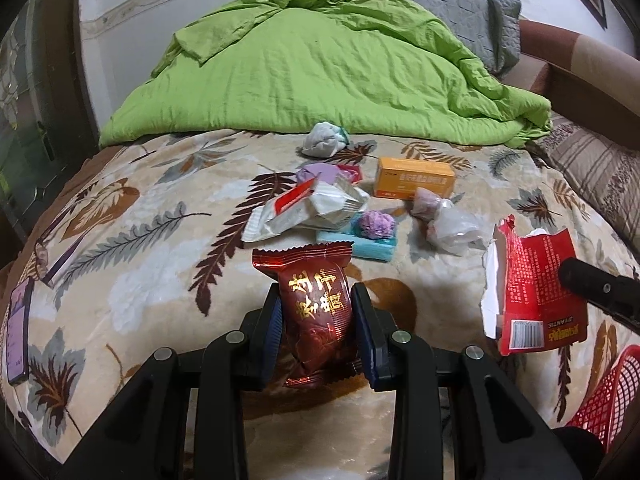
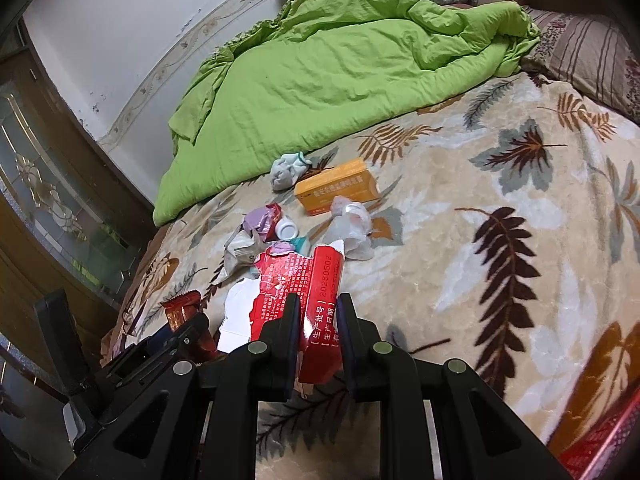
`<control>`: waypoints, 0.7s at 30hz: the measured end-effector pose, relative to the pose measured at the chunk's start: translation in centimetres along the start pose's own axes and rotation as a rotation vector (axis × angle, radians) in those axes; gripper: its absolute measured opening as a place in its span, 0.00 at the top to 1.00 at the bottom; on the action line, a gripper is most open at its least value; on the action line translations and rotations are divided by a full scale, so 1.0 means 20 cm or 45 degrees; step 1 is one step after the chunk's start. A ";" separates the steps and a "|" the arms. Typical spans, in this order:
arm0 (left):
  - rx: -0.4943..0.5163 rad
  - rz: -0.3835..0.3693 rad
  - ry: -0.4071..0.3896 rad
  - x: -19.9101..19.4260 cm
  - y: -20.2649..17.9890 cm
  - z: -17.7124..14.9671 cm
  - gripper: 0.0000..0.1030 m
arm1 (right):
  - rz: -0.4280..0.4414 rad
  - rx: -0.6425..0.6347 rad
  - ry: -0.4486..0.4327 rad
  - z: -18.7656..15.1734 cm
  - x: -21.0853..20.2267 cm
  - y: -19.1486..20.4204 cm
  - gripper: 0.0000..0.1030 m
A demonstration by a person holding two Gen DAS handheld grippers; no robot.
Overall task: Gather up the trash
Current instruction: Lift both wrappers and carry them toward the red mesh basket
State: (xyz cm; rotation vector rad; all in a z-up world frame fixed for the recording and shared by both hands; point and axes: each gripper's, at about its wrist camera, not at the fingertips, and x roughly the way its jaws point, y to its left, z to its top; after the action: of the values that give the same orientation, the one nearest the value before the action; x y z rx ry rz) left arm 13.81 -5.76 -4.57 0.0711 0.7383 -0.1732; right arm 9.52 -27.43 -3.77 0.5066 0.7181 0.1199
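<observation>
Maroon wrapper (image 1: pixel 316 312) in left tool (image 1: pixel 316 320), clamped

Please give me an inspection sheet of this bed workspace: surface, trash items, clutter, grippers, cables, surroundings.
Surface: leaf-print blanket over the bed.
Job's things: dark red snack wrapper and torn red carton, both held; orange box, white wrapper, clear bag, purple wad lie loose.
Clutter: phone, green quilt.
Grippers: left gripper shut on the wrapper; right gripper shut on the carton.
Cables: nothing seen.
Surroundings: red mesh basket, wall, grey pillow.
</observation>
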 end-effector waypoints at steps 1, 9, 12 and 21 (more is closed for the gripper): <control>0.006 -0.007 -0.002 0.00 -0.01 0.00 0.69 | -0.009 -0.011 -0.013 0.00 -0.03 0.00 0.81; 0.024 -0.030 -0.020 -0.03 -0.04 0.00 0.69 | -0.031 -0.029 -0.057 0.00 -0.15 -0.01 0.81; 0.031 -0.021 -0.031 -0.05 -0.05 0.00 0.69 | -0.029 -0.034 -0.050 0.00 -0.15 0.00 0.81; 0.046 -0.031 -0.055 -0.08 -0.07 -0.01 0.69 | -0.024 -0.031 -0.057 -0.01 -0.17 0.00 0.81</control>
State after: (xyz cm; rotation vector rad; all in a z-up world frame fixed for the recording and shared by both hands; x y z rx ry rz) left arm 12.32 -6.97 -3.60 0.0930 0.6932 -0.2105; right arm 6.89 -28.29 -1.83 0.4778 0.6766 0.0994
